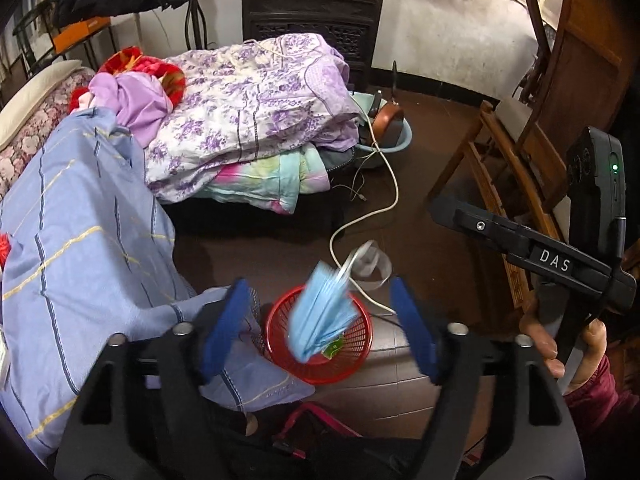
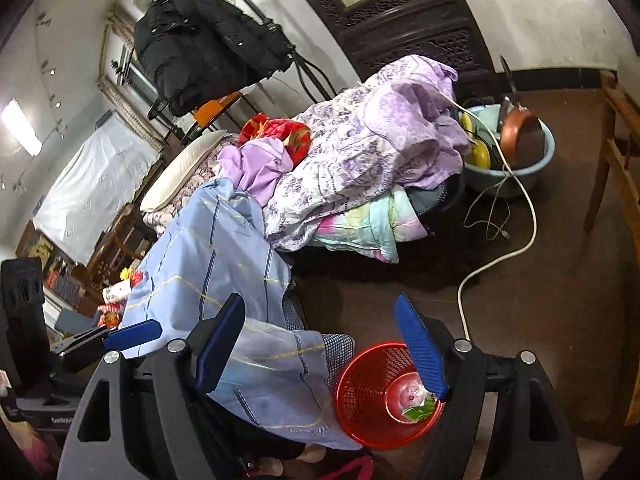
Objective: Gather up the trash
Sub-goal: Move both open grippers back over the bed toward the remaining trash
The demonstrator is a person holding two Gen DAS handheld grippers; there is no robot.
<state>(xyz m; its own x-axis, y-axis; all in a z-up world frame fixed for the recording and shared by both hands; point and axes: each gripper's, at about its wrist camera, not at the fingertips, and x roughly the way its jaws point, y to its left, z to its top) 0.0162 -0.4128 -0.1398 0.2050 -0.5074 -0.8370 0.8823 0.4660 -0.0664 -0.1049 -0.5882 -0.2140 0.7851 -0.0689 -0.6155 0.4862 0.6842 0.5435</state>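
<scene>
Hanging blurred between the spread left fingers [image 1: 224, 328], touching neither, the blue face mask [image 1: 322, 312] sits above the red basket [image 1: 360, 354]; right fingers [image 2: 420, 348] also apart, empty.

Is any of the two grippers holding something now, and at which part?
Nothing is held. The left gripper is open; the blurred blue face mask hangs free over the red mesh basket. The right gripper is open too.

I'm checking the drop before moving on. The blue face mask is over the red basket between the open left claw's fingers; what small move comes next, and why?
Probably just hold the left claw open above the red basket for a moment. The blue face mask looks blurred and free of both fingers, directly over the basket, so it seems to be falling in.
</scene>
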